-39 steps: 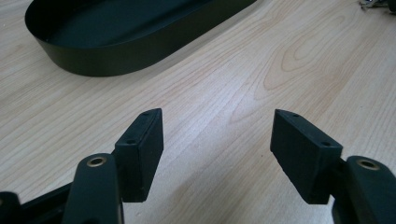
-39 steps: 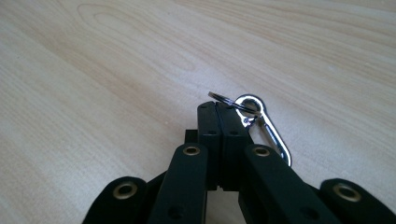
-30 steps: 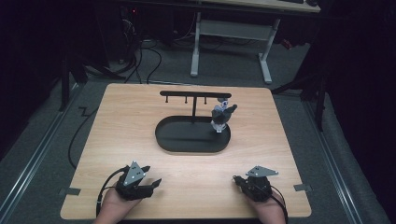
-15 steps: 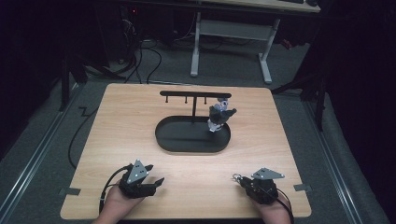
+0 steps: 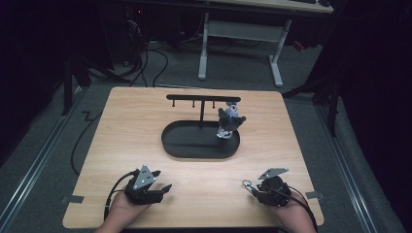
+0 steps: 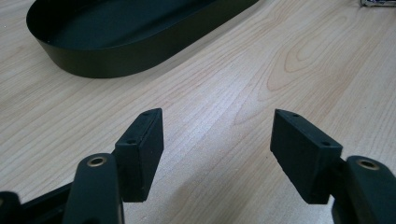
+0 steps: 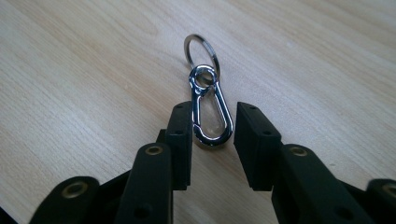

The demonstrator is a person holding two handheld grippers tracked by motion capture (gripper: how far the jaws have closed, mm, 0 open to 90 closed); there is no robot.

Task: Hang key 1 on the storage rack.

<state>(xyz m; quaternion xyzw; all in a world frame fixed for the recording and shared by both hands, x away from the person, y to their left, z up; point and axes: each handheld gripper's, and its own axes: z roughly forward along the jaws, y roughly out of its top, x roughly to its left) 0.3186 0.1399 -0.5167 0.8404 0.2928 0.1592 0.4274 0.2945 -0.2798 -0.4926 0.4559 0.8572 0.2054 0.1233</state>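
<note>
A silver carabiner clip (image 7: 210,112) with a key ring (image 7: 201,50) lies flat on the wooden table. My right gripper (image 7: 212,123) has the clip between its pads; the jaws have just been opening, a gap shows beside the clip, and it is open. From above, the right gripper (image 5: 253,188) sits at the front right with the clip (image 5: 248,184) at its tips. At the front left my left gripper (image 5: 165,188) is open over bare wood, nothing between its fingers (image 6: 140,149). A small plush figure (image 5: 229,121) hangs from a black rack (image 5: 201,98).
A black oval tray (image 5: 199,154) lies mid-table under the rack; its wall (image 6: 116,63) is ahead of the left gripper. The table (image 5: 136,121) has bare wood around the tray. Cables and a desk frame (image 5: 243,34) stand on the floor beyond.
The right gripper's jaws have spread apart around the clip, and that hand has shifted slightly. The left gripper has stayed put.
</note>
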